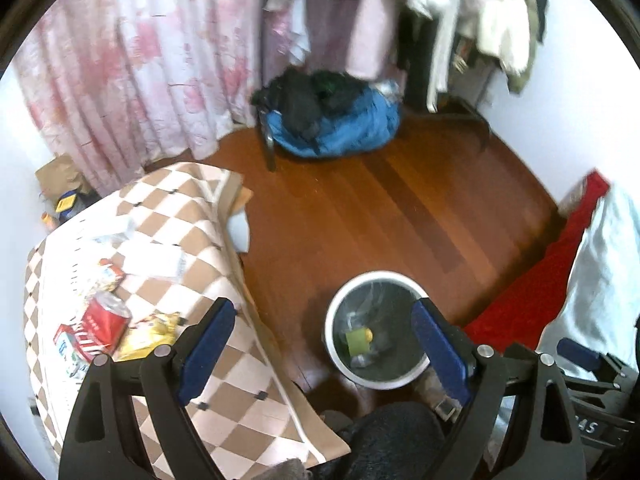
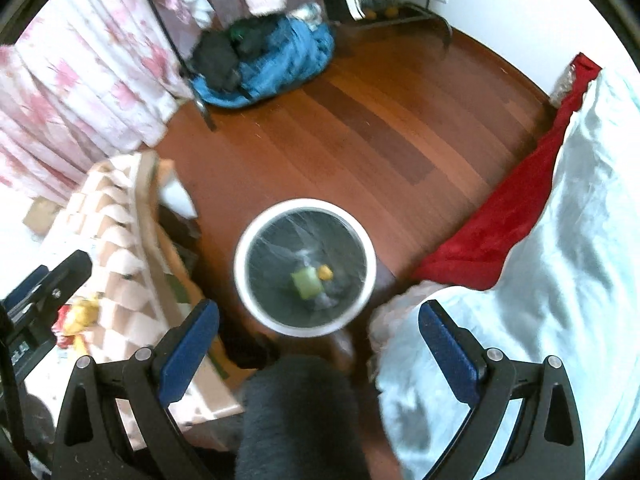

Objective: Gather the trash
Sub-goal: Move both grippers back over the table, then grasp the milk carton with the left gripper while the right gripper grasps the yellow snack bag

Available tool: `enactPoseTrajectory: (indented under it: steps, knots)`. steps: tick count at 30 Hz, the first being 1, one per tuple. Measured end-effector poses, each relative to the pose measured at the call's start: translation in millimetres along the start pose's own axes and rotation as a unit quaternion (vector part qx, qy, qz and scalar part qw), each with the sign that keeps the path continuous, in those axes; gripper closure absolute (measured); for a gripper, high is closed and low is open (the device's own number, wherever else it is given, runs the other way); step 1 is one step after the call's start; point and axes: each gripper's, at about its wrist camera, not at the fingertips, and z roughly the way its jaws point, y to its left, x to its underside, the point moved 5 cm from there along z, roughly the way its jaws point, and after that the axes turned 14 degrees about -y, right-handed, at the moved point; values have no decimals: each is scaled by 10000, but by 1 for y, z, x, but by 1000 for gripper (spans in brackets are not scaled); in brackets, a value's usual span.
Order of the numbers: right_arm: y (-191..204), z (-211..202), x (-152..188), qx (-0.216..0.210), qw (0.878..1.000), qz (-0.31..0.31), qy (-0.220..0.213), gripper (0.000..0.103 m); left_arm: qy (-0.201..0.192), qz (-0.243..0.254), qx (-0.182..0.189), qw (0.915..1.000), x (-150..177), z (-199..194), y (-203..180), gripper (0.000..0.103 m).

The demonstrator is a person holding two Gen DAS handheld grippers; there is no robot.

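A round white-rimmed trash bin (image 1: 378, 382) with a clear liner stands on the wooden floor; it also shows in the right wrist view (image 2: 306, 210). Inside lies a green and yellow piece of trash (image 1: 359, 339), seen in the right wrist view too (image 2: 308, 281). On the checkered table (image 1: 224, 368) lie a red can (image 1: 107, 322), a yellow wrapper (image 1: 150, 334) and white papers (image 1: 154, 260). My left gripper (image 1: 324, 322) is open and empty, above the table edge and bin. My right gripper (image 2: 318, 326) is open and empty, above the bin.
A blue bag with dark clothes (image 1: 336, 120) lies on the far floor. Pink curtains (image 1: 132, 72) hang at the left. A bed with red blanket (image 2: 500, 220) and white cover (image 2: 560, 280) is at the right. A dark knee (image 2: 296, 416) is below.
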Motion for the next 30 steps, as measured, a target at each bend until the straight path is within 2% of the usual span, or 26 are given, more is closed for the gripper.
enactPoseTrajectory:
  steps: [4,6,9,12,15,18,21,25,27,29,30]
  knots:
    - [34,-26,-9,-369,9991,-82,-207,2,-152,-357,-426,9983,-4,-14,59,12]
    - [63,-34,-12,-629,9975,-229,-246,2,-160,-513,-785,9955,2,-19,100,12]
    - [118,-29,-4,-1011,9935,-502,-133,2,30,-796,-1408,9868,27,-24,171,12]
    - [175,-11,14,-1325,9883,-741,116,2,274,-1146,-2018,9723,61,-32,240,12]
    - [240,15,36,-1666,9801,-990,429,2,565,-1527,-2596,9519,97,-35,307,12]
    - [305,47,58,-1819,9729,-1146,856,2,823,-1836,-2895,9358,127,-36,354,12]
    - [348,76,75,-1730,9700,-1346,1049,2,1039,-2085,-2948,9267,146,-29,387,12]
    - [389,118,92,-1394,9653,-1761,1332,3,1260,-2345,-2656,9266,159,-13,404,12]
    - [398,133,106,-1308,9606,-1910,1537,10,1338,-2539,-2392,9276,164,-3,408,12]
    - [402,141,115,-1295,9563,-2023,1667,26,1446,-2701,-2121,9280,165,11,406,12]
    - [402,141,121,-1371,9530,-2078,1725,28,1489,-2768,-2032,9273,164,17,406,13]
